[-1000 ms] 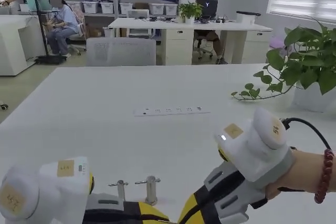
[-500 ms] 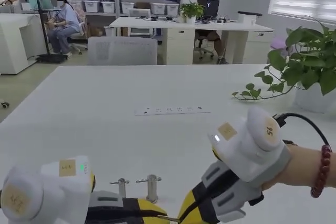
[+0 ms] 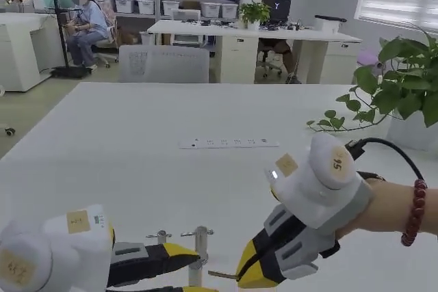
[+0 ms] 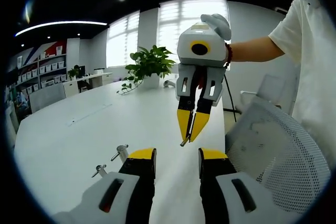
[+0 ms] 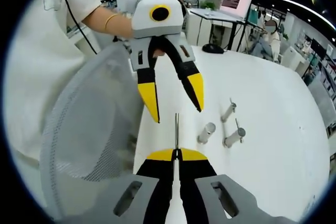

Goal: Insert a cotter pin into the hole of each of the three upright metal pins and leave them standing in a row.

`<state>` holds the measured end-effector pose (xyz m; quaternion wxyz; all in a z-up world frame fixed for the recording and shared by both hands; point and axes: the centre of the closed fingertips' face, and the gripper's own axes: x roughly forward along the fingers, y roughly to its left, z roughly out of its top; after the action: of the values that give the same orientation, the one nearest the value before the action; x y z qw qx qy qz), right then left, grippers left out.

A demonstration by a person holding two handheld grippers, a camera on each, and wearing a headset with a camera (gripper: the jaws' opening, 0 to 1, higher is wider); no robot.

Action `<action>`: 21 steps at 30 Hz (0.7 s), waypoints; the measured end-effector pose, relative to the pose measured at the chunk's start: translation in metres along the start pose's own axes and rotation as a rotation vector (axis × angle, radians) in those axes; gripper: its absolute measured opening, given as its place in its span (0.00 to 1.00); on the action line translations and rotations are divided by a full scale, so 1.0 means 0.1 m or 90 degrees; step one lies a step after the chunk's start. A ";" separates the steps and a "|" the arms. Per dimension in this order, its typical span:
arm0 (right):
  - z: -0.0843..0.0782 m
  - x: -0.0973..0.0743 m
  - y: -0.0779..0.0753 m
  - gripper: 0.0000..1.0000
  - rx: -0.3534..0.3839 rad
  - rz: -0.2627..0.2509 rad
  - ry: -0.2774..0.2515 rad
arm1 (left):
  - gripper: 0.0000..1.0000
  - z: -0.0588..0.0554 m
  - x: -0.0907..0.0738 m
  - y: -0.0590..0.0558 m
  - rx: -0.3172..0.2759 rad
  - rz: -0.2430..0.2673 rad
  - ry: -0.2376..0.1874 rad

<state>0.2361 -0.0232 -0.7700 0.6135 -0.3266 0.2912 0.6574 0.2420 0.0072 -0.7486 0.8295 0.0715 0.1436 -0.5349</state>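
Head view: the lower jaw of my left tongs [image 3: 194,275] runs off the bottom edge; the upper jaw covers the shaft of the far metal pin [image 3: 162,236] just beyond it and the foot of the near metal pin [image 3: 199,244] at its tip. The cotter pin [image 3: 220,275] gripped by my right tongs [image 3: 241,281] is a thin sliver, its back end buried between the jaws. Right gripper view: the bare metal pin [image 5: 207,131] ahead is too small to show its hole.

Left tongs [image 3: 190,273] have advanced beside the upright pins [image 3: 199,245]; right tongs [image 3: 241,281] edged nearer.
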 end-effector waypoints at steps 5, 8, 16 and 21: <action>-0.03 0.03 -0.06 0.03 0.012 -0.003 0.022 | 0.34 -0.05 0.00 0.10 -0.009 0.015 0.000; -0.05 0.05 -0.08 0.03 0.013 -0.006 0.030 | 0.35 -0.09 0.00 0.16 -0.003 0.032 0.003; -0.14 0.11 -0.15 0.03 0.032 -0.018 0.054 | 0.35 -0.24 0.05 0.33 -0.017 0.053 0.016; -0.18 0.13 -0.21 0.03 0.056 -0.024 0.064 | 0.35 -0.31 0.08 0.40 -0.020 0.062 0.025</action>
<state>0.2583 -0.0281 -0.7908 0.6240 -0.3370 0.3441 0.6153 0.2762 0.0247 -0.7816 0.8527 0.0760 0.1650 -0.4897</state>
